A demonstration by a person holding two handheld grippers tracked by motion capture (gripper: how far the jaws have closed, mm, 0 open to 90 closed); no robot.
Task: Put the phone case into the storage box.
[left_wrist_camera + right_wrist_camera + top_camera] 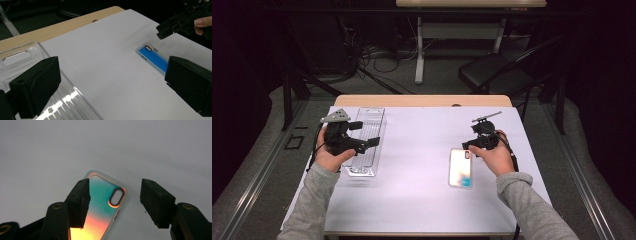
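Jaws of the right gripper (pixel 113 202) stand parted, gripping nothing. Between them, in the right gripper view, lies the camera-cutout corner of the iridescent phone case with a clear rim (pixel 100 205). One jaw overlaps the case's long edge in that picture and the other stands clear of it over bare sheet; whether either pad touches the case cannot be told. The case's lower part is cut off at the bottom edge of that view.

Jaws of the left gripper (pixel 110 82) are wide apart and empty. One hangs above the clear ribbed plastic tray with a hang slot (pixel 62 100); the other hides the near end of the case, which reads blue from this angle. Contact with the tray cannot be made out.

Count: two grippers, two hands, one phone case, one tray.

From the high view the case lies flat on the white sheet covering the table (pixel 417 150), right of centre, its far end just beneath the right gripper's jaws. The tray lies lengthwise near the left edge, well apart from the case, partly covered by the left hand (pixel 329 157). Beyond the table's wooden far edge, a dark chair (pixel 492 72) and floor cables are dim and hard to make out.
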